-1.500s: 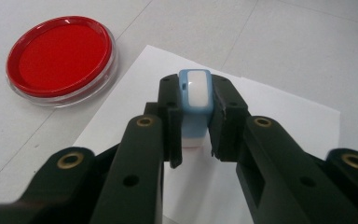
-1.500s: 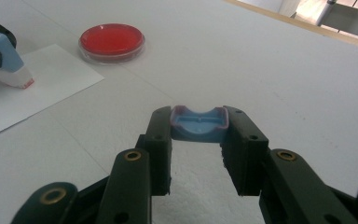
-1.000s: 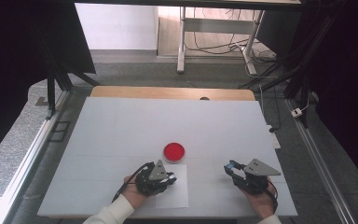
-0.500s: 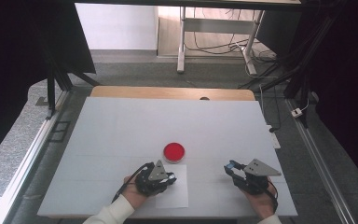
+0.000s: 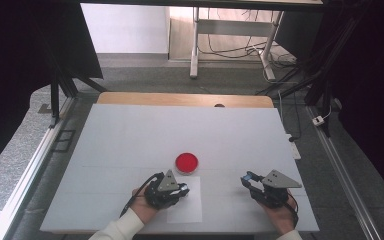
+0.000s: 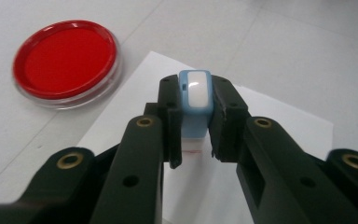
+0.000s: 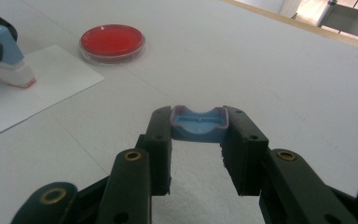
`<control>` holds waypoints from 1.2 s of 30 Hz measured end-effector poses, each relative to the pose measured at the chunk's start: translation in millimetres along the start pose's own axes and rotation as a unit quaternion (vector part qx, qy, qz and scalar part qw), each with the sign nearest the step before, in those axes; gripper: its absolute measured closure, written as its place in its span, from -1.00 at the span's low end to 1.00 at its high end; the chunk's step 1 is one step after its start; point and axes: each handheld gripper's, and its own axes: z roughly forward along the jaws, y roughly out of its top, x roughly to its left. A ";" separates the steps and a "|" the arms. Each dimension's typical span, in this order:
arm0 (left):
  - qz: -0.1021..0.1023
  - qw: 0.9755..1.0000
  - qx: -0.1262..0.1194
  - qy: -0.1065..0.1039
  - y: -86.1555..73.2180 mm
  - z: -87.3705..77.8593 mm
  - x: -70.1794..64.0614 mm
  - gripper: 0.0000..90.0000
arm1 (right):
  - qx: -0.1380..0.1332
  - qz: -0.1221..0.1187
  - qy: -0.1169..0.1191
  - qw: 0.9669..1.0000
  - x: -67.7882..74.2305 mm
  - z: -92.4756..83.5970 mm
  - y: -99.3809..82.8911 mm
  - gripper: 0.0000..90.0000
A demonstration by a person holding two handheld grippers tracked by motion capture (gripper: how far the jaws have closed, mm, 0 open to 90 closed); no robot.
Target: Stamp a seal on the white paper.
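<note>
My left gripper [image 5: 182, 190] is shut on a blue and white stamp [image 6: 196, 95]. The stamp stands tilted with its red-edged foot on a white sheet of paper [image 6: 279, 121]. In the right gripper view the stamp [image 7: 9, 58] shows at far left, its foot touching the paper [image 7: 42, 88]. My right gripper [image 5: 248, 179] rests to the right on the table and is shut on a small blue cap [image 7: 199, 123]. A round red ink pad [image 5: 187, 162] in a clear dish lies just beyond the paper.
The white table top [image 5: 130, 135] stretches wide behind the pad. A wooden strip [image 5: 180, 99] runs along its far edge. Metal rails [image 5: 340, 170] flank the table, and cables lie on the floor beyond.
</note>
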 end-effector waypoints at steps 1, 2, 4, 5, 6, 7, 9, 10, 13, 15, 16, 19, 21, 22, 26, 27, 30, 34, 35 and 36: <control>-0.007 1.000 -0.007 -0.003 0.6 -1.4 1.1 0.68 | 0.000 0.001 0.000 1.000 -0.4 0.1 -0.2 0.41; -0.015 1.000 -0.015 -0.009 1.5 -3.6 2.6 0.68 | -0.002 -0.001 0.000 1.000 -0.7 0.1 -0.2 0.41; -0.020 0.999 -0.025 -0.010 3.3 -8.1 4.4 0.68 | -0.001 -0.001 0.000 1.000 -1.2 0.0 -0.3 0.41; -0.024 0.999 -0.032 -0.013 4.2 -10.2 5.4 0.68 | -0.001 -0.001 0.000 1.000 -1.4 -0.1 -0.3 0.41; -0.030 0.999 -0.039 -0.017 5.0 -12.8 6.8 0.68 | -0.001 0.000 0.000 1.000 -1.3 0.0 -0.3 0.41; -0.035 0.998 -0.046 -0.020 5.8 -15.3 8.1 0.68 | -0.001 0.000 -0.001 1.000 -1.3 0.0 -0.3 0.41; -0.043 0.997 -0.058 -0.022 6.8 -20.5 11.3 0.68 | -0.001 0.000 0.000 1.000 -1.0 0.1 -0.3 0.41; -0.050 0.996 -0.065 -0.023 7.1 -22.7 12.8 0.68 | -0.001 -0.001 0.000 1.000 -0.9 0.1 -0.3 0.41; -0.064 0.994 -0.079 -0.025 7.0 -29.1 18.6 0.68 | 0.000 0.001 0.000 1.000 -0.7 0.2 -0.4 0.41; -0.070 0.994 -0.085 -0.023 6.8 -32.3 22.0 0.67 | 0.001 0.001 -0.001 1.000 -0.6 0.3 -0.3 0.41; -0.072 0.993 -0.088 -0.023 6.8 -33.5 23.3 0.67 | 0.000 0.001 0.001 1.000 -0.6 0.7 -0.4 0.41; -0.077 0.992 -0.093 -0.023 6.8 -36.7 25.9 0.67 | 0.002 0.000 0.000 1.000 -0.4 0.8 -0.4 0.41; -0.080 0.992 -0.097 -0.023 6.7 -39.3 27.9 0.67 | 0.001 0.001 0.000 1.000 -0.5 0.7 -0.5 0.41; -0.083 0.991 -0.101 -0.023 6.6 -40.6 29.1 0.67 | 0.001 0.002 0.000 1.000 -0.5 0.6 -0.5 0.41; -0.093 0.989 -0.111 -0.025 6.1 -44.9 34.9 0.67 | 0.002 -0.001 0.000 1.000 -0.8 0.9 -0.6 0.41; -0.095 0.989 -0.113 -0.023 6.0 -45.8 36.2 0.67 | 0.001 -0.001 0.000 1.000 -0.7 1.0 -0.7 0.41; -0.099 0.988 -0.120 -0.023 6.4 -48.9 40.1 0.67 | 0.003 -0.001 0.000 1.000 -0.9 1.6 -0.9 0.41; -0.099 0.987 -0.129 -0.022 8.9 -52.8 43.9 0.67 | 0.005 0.000 0.000 1.000 -1.4 2.3 -1.2 0.41; -0.098 0.986 -0.131 -0.022 10.0 -54.1 44.7 0.67 | 0.005 -0.001 -0.001 1.000 -1.3 2.5 -1.2 0.41; -0.099 0.986 -0.134 -0.023 10.8 -55.0 45.3 0.67 | 0.005 -0.001 -0.001 1.000 -0.9 2.7 -1.3 0.41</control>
